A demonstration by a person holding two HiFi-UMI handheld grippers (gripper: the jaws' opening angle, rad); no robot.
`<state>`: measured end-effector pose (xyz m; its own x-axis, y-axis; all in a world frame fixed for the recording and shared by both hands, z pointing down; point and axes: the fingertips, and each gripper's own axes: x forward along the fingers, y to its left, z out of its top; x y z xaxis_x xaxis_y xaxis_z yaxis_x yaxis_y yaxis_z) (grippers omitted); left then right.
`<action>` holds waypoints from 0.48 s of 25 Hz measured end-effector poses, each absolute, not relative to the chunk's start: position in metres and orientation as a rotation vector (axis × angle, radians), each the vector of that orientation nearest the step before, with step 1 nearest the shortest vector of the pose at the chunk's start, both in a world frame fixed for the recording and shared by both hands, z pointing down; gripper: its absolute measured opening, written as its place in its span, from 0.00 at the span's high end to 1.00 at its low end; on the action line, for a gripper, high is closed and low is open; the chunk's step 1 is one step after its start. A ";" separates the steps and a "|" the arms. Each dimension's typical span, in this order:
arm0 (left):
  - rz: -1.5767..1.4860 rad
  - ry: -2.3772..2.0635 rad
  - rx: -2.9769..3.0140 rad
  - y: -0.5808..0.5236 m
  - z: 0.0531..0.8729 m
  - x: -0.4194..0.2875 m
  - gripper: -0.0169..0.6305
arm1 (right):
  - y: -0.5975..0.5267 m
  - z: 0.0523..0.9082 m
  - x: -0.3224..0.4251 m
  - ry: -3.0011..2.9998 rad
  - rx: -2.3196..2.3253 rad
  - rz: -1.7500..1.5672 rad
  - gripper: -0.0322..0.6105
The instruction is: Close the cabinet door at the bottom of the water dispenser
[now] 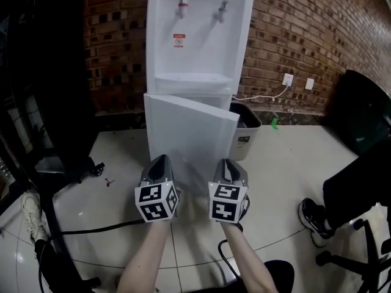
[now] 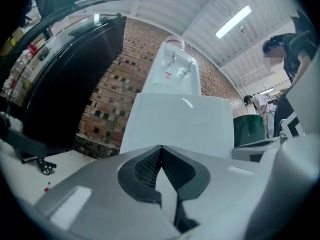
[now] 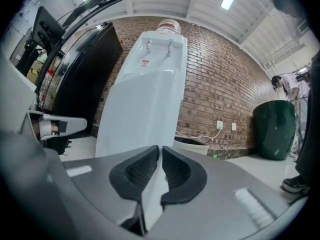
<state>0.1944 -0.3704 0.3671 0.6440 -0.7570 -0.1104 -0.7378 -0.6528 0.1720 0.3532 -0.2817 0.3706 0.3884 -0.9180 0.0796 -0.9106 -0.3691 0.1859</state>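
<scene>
Left gripper (image 1: 160, 159) pinched shut, pads meeting at the tips, nothing between them. Right gripper (image 1: 227, 162) drawn together as well, only a hairline gap, also empty. Side by side, both pointing roughly level. Straight ahead of both sets of tips, and close: the white cabinet door (image 1: 192, 133), swung out at an angle from the bottom of the water dispenser (image 1: 198, 41) and not yet closed; contact with it impossible to judge from any view. Higher up beyond the door, a red-handled tap (image 1: 181, 6) and a grey tap (image 1: 221, 10). Ahead and to the right of the right gripper, tucked behind the door's far edge, a grey trash bin (image 1: 249, 127). Behind all of it, a brick wall (image 1: 293, 29) with a wall socket (image 1: 287, 79) and a white cord. Off to the left of the left gripper, a tall black cabinet (image 1: 55, 72). Well to the right of the right gripper, someone's black shoe (image 1: 313, 217) on the tiled floor (image 1: 287, 163).
</scene>
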 end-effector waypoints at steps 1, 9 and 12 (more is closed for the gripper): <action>-0.255 -1.246 2.775 -0.371 0.364 0.201 0.96 | -0.284 0.371 0.358 -1.631 2.452 -0.057 0.90; -0.200 -1.280 2.837 -0.385 0.364 0.223 0.96 | -0.312 0.371 0.390 -1.620 2.442 -0.064 0.90; -0.202 -1.278 2.865 -0.391 0.360 0.231 0.96 | -0.325 0.369 0.403 -1.624 2.452 -0.047 0.90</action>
